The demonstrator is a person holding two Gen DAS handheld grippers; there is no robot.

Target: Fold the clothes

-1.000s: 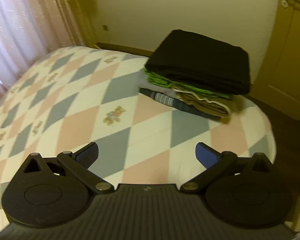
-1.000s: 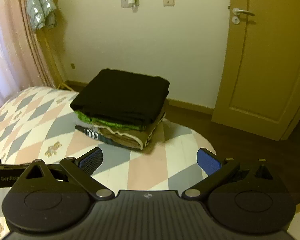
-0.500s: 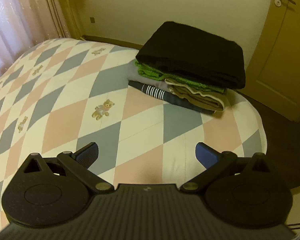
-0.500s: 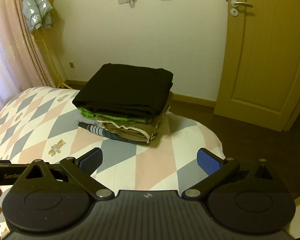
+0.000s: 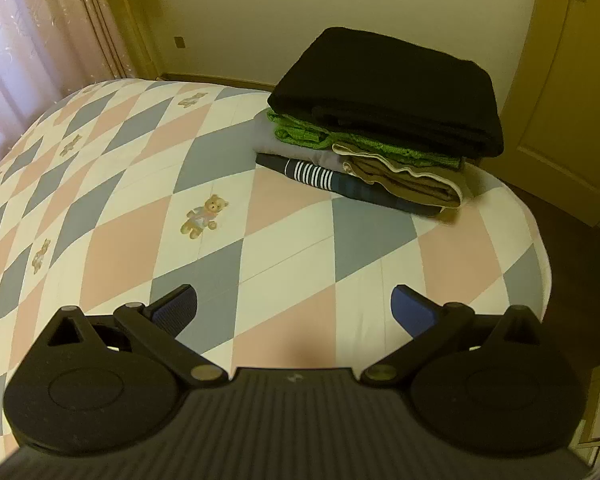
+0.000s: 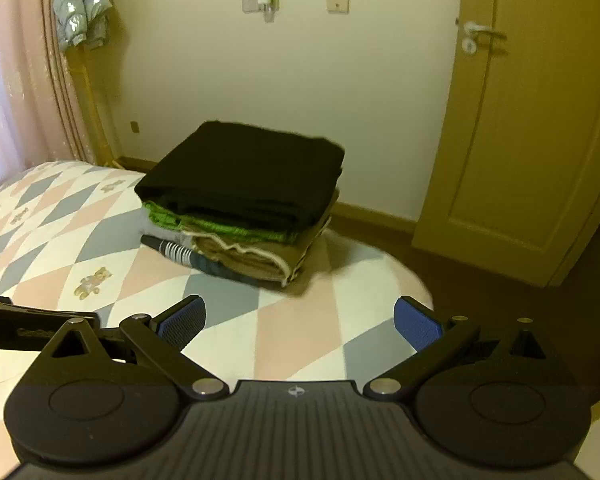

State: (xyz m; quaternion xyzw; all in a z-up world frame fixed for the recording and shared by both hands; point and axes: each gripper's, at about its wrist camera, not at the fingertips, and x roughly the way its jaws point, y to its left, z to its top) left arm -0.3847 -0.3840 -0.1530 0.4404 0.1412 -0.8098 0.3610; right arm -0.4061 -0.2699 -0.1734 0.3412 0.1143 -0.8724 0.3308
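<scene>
A stack of folded clothes (image 5: 380, 128) (image 6: 240, 204) rests on the far corner of the bed, with a black garment (image 5: 392, 88) on top, then green, grey, tan and a striped dark piece (image 5: 312, 172) beneath. My left gripper (image 5: 294, 308) is open and empty, well back from the stack over the quilt. My right gripper (image 6: 300, 320) is also open and empty, facing the stack from a distance. The left tool's body (image 6: 32, 330) shows at the left edge of the right wrist view.
The bed (image 5: 100, 208) has a quilt of pink, grey and white diamonds with teddy bears. Pink curtains (image 5: 32, 40) hang at the left. A door (image 6: 532, 120) stands at the right, with dark floor (image 6: 500, 280) below. A jacket (image 6: 80, 4) hangs in the far corner.
Both grippers have drawn back and risen slightly from the stack, which sits further off in the views. Both stay open.
</scene>
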